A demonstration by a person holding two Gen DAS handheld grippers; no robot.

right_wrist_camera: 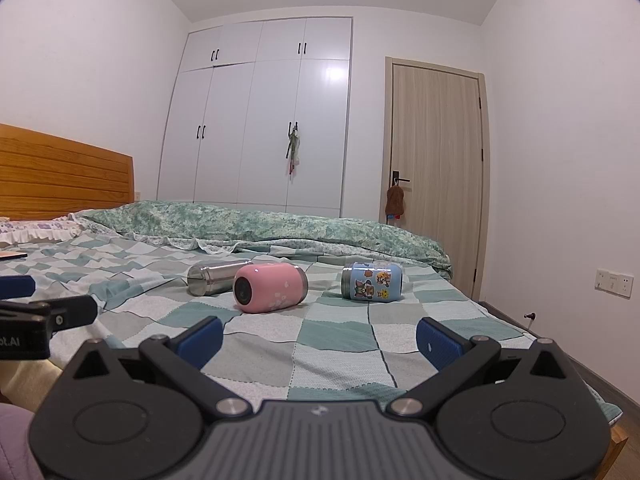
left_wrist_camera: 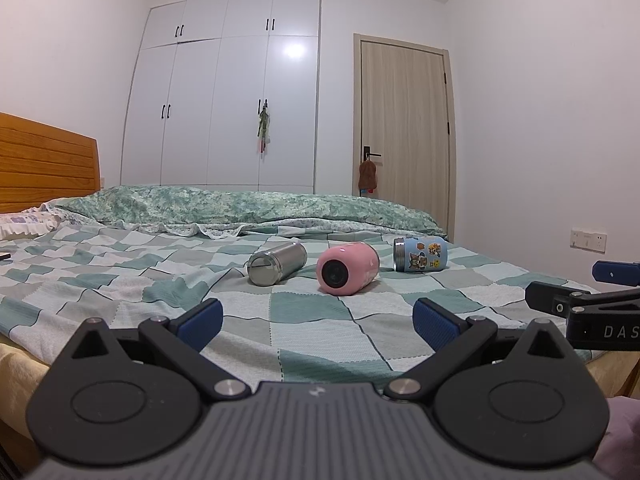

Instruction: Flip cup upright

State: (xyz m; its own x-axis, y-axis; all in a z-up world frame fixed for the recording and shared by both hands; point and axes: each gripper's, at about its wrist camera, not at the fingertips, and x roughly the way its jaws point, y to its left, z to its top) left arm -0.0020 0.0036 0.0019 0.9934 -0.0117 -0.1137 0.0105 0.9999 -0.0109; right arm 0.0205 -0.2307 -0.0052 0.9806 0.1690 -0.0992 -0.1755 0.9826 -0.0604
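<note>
Both grippers, the left gripper (left_wrist_camera: 318, 320) and the right gripper (right_wrist_camera: 319, 338), hover with jaws spread wide and hold nothing, low over the near edge of a bed (left_wrist_camera: 312, 332) with a green and white checkered sheet. Farther out on the sheet three cups lie on their sides in a row, well apart from both grippers: a steel cup (left_wrist_camera: 277, 263), a pink cup (left_wrist_camera: 347, 268) and a blue cartoon cup (left_wrist_camera: 420, 254). Behind them lie a folded green quilt (left_wrist_camera: 240, 206), a wooden headboard (left_wrist_camera: 44, 164), a white wardrobe (left_wrist_camera: 224, 92) and a closed door (left_wrist_camera: 404, 132).
</note>
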